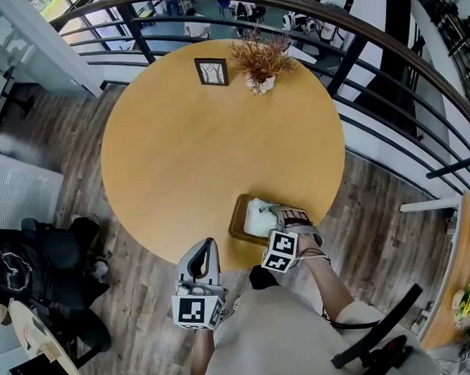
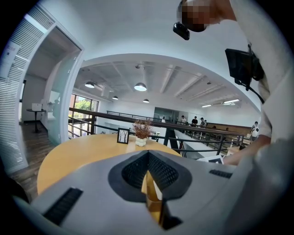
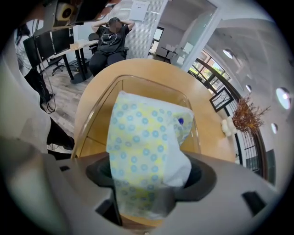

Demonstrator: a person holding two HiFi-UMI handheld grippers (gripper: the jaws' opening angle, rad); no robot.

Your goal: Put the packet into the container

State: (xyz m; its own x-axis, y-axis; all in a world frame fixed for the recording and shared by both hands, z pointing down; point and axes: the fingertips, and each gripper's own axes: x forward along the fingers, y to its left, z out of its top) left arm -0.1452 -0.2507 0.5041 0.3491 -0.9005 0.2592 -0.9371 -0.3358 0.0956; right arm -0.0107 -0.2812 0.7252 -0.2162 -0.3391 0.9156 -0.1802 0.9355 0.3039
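Note:
A soft white packet (image 1: 257,217) printed with blue and yellow dots lies in a shallow wooden container (image 1: 237,222) at the near edge of the round table (image 1: 187,161). My right gripper (image 1: 274,218) reaches in from the near side. In the right gripper view the packet (image 3: 147,147) fills the gap between the jaws of that gripper (image 3: 147,202) and leans forward over the container (image 3: 92,119), both jaws touching it. My left gripper (image 1: 209,247) is off the table, near my body, jaws together with nothing in them; its own view shows only a thin slit at the left gripper (image 2: 149,183).
A small picture frame (image 1: 211,71) and a dried plant in a white vase (image 1: 262,61) stand at the table's far side. A curved railing (image 1: 346,69) runs behind the table. A seated person (image 1: 21,270) is at the left, on the wooden floor.

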